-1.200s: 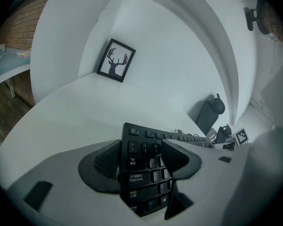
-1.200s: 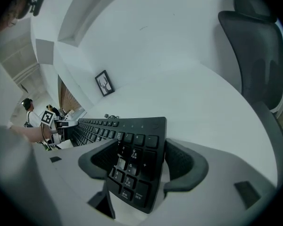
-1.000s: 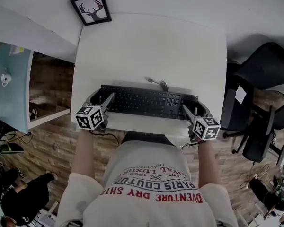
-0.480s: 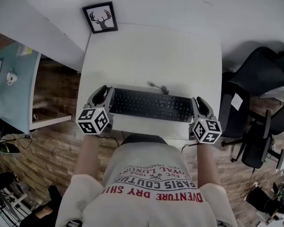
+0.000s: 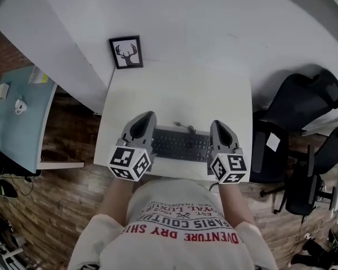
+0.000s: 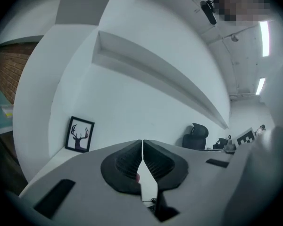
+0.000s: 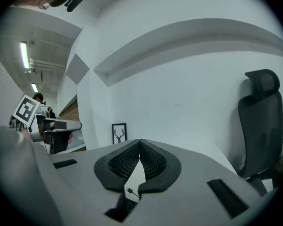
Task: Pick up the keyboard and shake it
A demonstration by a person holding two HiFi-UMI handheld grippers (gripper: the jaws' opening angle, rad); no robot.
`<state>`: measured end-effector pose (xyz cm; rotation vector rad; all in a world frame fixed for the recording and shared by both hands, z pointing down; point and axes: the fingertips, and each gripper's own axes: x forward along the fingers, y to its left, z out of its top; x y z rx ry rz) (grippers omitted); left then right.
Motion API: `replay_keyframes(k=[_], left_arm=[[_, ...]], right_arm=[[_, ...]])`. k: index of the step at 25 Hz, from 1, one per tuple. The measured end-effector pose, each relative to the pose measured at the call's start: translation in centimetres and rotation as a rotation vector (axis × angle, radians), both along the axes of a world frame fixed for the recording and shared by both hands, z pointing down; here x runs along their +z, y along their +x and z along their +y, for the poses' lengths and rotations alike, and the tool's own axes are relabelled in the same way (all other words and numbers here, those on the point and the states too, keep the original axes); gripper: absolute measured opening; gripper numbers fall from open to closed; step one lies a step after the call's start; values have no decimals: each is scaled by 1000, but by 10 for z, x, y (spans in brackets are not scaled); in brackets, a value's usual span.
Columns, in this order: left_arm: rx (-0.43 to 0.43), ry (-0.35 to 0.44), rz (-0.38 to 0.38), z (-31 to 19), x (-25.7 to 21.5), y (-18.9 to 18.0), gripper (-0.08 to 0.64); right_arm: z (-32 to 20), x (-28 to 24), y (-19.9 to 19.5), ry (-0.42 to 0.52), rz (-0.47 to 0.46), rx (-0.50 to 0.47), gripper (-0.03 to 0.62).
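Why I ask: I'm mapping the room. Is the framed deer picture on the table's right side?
No: the framed deer picture stands at the back left corner of the table, against the wall.

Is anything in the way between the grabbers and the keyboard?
Nothing visible is. The left gripper and right gripper hang over the ends of the keyboard, which lies on the white table. Their jaws have just closed, with nothing between them.
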<state>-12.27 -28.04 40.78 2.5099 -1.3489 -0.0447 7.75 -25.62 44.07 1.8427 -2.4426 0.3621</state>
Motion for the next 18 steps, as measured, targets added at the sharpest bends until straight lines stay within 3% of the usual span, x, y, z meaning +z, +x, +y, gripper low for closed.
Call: replay_keyframes(k=[8,18], left_arm=[[18,220,-40,24,-60,19,32],[6,233,-55,25,-63,13,32]], right_arm=[[13,-70,-42,176,22,-99,26],[25,-71,-50,194,130,-103,25]])
